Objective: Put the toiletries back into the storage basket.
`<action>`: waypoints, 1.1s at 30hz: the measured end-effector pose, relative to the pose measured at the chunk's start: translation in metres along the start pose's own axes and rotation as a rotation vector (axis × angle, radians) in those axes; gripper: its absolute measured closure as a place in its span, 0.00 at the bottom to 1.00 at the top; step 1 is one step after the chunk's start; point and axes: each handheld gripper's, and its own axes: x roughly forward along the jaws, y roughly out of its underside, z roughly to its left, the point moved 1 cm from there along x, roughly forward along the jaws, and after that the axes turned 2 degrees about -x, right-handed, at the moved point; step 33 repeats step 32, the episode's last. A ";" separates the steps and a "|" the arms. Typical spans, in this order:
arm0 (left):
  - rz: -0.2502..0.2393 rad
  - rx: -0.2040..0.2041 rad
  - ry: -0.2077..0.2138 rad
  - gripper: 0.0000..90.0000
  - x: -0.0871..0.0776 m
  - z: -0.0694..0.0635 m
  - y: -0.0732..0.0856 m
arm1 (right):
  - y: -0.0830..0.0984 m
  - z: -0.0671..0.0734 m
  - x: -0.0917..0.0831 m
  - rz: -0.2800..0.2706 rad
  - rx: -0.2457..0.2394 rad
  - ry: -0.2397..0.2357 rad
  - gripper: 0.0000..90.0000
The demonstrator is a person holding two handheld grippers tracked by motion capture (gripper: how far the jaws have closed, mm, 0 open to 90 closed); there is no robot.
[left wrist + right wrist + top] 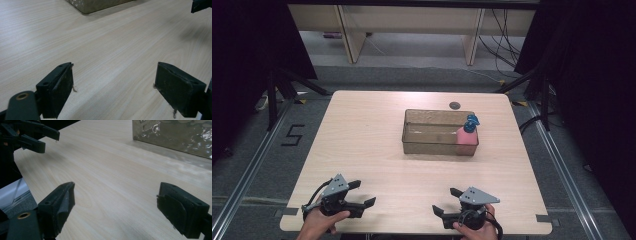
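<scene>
Pale wood-grain tabletop (pixel 377 150) lies bare in front of both tools. Nearest the person, the left gripper (pixel 363 193) and the right gripper (pixel 445 201) sit low at the near edge, well short of the translucent brownish plastic bin (pixel 432 145), each with its black jaws spread wide and nothing between them; the two gripper views confirm the gap. Farther out, past the middle of the table, the bin stands with the pink bottle with a blue spray top (pixel 467 135) upright in its right end, against the right wall. Beyond the bin, near the far edge, sits a small dark round disc (pixel 455 105).

I'd judge the reach is just starting. The right gripper is on the bottle's side, so it should go, coming in from above over the bin's rim, closing on the pink body rather than the knobbly blue head. The left could steady the bin's left wall.
</scene>
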 end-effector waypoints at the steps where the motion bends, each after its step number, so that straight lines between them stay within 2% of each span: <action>1: 0.000 0.000 0.000 0.16 0.000 0.000 0.000 | 0.000 0.000 -0.001 0.002 -0.002 0.003 0.17; 2: 0.000 0.000 0.000 0.16 0.000 0.000 0.000 | 0.001 0.002 -0.001 -0.001 0.009 -0.008 0.17; 3: 0.000 0.001 0.000 0.16 0.000 0.000 0.000 | 0.001 0.002 -0.002 -0.002 -0.005 0.004 0.17; 6: 0.001 0.001 0.001 0.16 0.000 0.000 0.000 | 0.002 0.003 -0.002 0.000 0.004 0.003 0.17; 7: 0.004 0.003 0.000 0.16 0.000 0.000 0.000 | 0.003 0.002 -0.003 -0.001 -0.018 0.014 0.17; 11: 0.013 0.002 -0.010 0.16 0.000 -0.001 0.000 | 0.003 0.003 -0.003 0.004 -0.034 0.022 0.17; 14: 0.007 0.003 -0.001 0.16 0.000 0.000 0.000 | 0.004 0.003 -0.002 0.003 -0.039 0.027 0.17; 17: 0.014 0.002 -0.011 0.16 0.000 -0.001 0.000 | 0.003 0.003 -0.003 0.004 -0.033 0.023 0.17; 28: 0.009 0.004 -0.003 0.16 0.000 0.000 0.000 | 0.004 0.004 -0.002 0.001 -0.036 0.024 0.17; 29: 0.016 0.004 -0.013 0.16 0.000 -0.001 0.000 | 0.003 0.003 -0.002 -0.003 -0.055 0.036 0.17; 30: 0.015 0.004 -0.013 0.16 0.000 -0.001 0.000 | 0.004 0.004 -0.001 -0.006 -0.037 0.022 0.17; 33: 0.010 0.001 -0.009 0.16 0.000 -0.001 0.001 | 0.004 0.004 -0.001 -0.006 -0.041 0.023 0.17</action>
